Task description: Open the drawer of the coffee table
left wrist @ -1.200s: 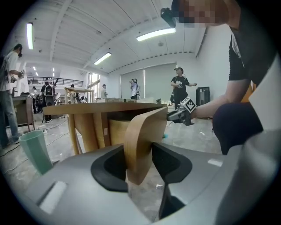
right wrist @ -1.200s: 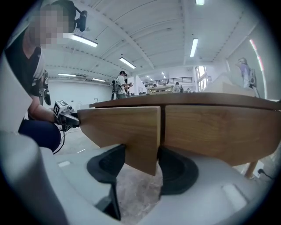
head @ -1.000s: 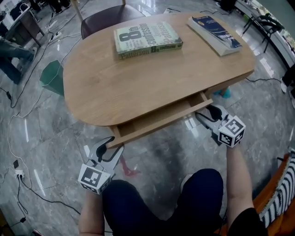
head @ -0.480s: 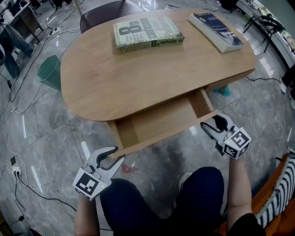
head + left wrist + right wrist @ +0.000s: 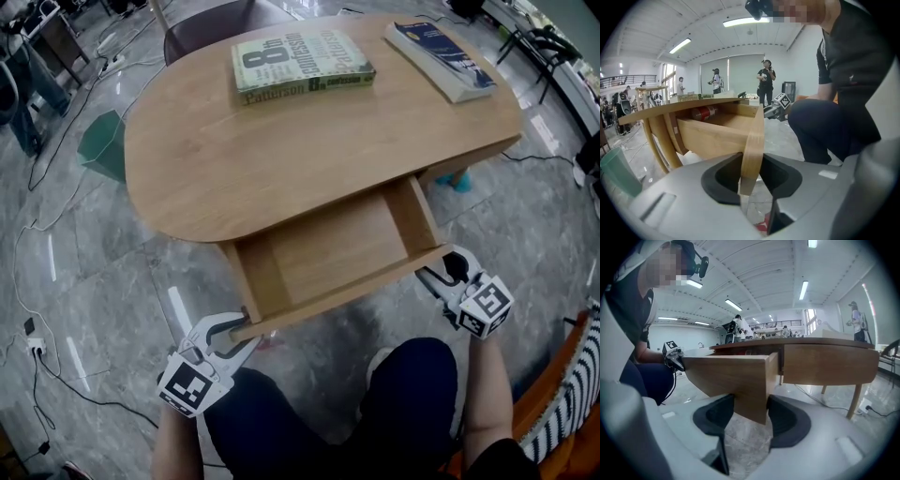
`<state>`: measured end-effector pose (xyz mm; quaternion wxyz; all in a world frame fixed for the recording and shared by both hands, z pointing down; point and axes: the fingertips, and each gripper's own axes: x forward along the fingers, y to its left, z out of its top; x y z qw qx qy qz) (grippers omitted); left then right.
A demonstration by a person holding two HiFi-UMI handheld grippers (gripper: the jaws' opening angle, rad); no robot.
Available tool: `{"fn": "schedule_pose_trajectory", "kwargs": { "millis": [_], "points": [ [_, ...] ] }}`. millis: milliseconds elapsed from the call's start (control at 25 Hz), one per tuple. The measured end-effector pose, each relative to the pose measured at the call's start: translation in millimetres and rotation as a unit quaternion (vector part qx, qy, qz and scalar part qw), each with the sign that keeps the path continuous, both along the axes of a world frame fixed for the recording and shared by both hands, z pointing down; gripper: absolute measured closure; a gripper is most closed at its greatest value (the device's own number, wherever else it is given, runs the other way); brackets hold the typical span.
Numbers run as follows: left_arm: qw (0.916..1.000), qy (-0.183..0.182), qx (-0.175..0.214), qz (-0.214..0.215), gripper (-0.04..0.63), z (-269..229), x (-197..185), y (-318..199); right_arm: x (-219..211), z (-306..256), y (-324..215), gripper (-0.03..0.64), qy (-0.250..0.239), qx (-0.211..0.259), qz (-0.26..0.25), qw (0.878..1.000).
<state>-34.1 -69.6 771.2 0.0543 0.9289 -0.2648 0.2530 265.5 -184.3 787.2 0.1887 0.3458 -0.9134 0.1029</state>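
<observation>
The wooden coffee table has its drawer pulled well out toward me, and the drawer's bare bottom shows. My left gripper straddles the left end of the drawer front. Its jaws are closing, with the panel between the pads. My right gripper is shut on the right end of the same panel. In the right gripper view the board sits tight between the dark pads. A red can lies deep in the drawer under the tabletop.
A green book and a blue book lie on the tabletop's far side. A dark chair stands behind the table and a green bin to its left. Cables trail over the marble floor. My knees are just behind the drawer front.
The drawer has slid from barely open to far out toward me. Both grippers came back with its front panel.
</observation>
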Motion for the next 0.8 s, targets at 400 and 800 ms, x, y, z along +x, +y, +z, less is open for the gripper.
{"fn": "schedule_pose_trajectory", "kwargs": {
  "millis": [400,800],
  "points": [
    [0.9969,-0.043,-0.031,0.058,0.476,6,3,23,6,1,23,0.391,0.003,-0.009,0.01,1.0],
    [0.9906,-0.071,-0.055,0.103,0.468,14,9,39,10,10,38,0.391,0.005,-0.013,0.015,1.0]
  ]
}}
